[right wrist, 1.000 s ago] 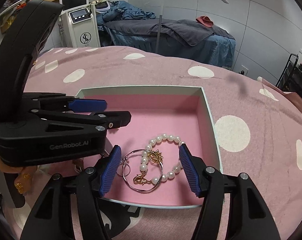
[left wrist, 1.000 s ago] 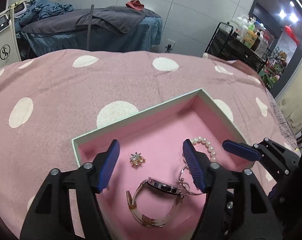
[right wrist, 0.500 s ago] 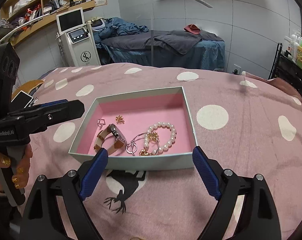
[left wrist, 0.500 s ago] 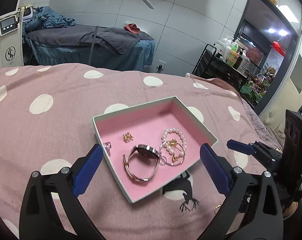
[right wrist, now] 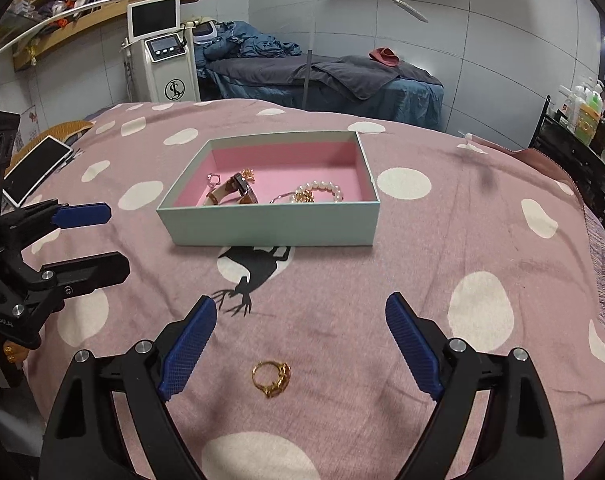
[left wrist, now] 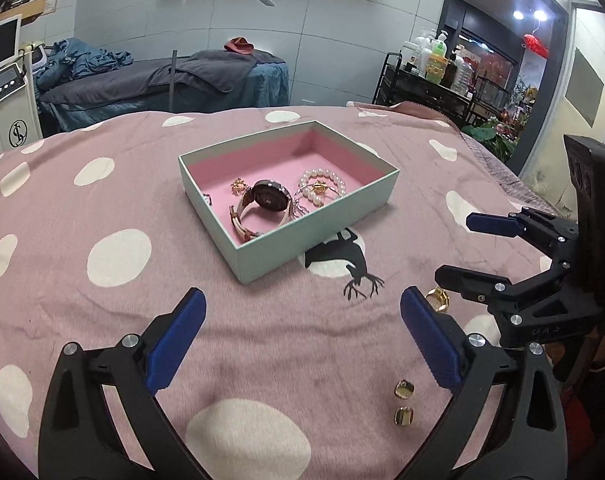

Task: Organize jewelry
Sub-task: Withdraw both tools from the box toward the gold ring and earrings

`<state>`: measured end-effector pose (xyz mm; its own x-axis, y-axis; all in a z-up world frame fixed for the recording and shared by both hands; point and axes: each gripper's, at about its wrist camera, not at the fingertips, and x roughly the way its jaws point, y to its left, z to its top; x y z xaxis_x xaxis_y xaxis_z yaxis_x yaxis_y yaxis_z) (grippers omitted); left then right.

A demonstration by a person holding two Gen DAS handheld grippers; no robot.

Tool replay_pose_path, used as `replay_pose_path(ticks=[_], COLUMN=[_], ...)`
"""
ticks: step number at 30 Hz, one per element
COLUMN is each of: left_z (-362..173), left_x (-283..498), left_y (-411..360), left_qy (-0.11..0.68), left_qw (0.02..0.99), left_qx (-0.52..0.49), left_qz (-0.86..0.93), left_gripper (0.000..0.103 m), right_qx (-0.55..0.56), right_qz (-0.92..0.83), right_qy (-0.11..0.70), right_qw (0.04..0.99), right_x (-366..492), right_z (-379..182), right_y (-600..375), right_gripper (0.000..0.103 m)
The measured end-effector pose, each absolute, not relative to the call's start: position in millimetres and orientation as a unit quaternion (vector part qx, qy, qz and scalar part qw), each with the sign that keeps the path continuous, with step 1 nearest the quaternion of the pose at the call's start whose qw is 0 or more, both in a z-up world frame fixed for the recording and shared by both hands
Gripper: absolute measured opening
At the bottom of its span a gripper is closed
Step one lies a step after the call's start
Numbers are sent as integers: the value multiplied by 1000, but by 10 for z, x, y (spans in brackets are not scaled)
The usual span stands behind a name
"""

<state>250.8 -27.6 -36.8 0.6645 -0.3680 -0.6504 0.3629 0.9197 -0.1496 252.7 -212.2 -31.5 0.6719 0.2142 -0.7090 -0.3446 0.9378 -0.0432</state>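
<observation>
your left gripper (left wrist: 302, 336) is spread wide and holds nothing; your right gripper (right wrist: 300, 344) likewise, wide and empty. the gold ring (right wrist: 271, 376) lies on the spotted blanket (right wrist: 442, 248) between the right fingers, clear of both pads. two small gold earrings (left wrist: 404, 402) lie just inside your left gripper's right-side finger. the box (left wrist: 314, 236) sits ahead, well apart, holding watch (left wrist: 268, 200) and pearl bracelet (left wrist: 322, 186); open blanket all round its walls.

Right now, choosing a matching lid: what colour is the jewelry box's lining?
Pink lining, pale mint outside; left wrist view shows it best.
</observation>
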Motion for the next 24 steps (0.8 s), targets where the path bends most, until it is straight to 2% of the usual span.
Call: replay_pose_path(ticks=[17, 24], left_z=[-722, -786], left_x=[1824, 1724], left_y=[-591, -676], left_qy=[377, 382], left_qw=[896, 891], left_qx=[58, 60], left_qz=[-227, -239], left_gripper=[96, 73], right_qx=[-100, -95], right_qz=[154, 154], right_qy=[407, 411], right_qw=[895, 894], right_x=[2187, 2150], right_z=[-614, -641], right_y=[-2089, -2118], right_gripper=[84, 83])
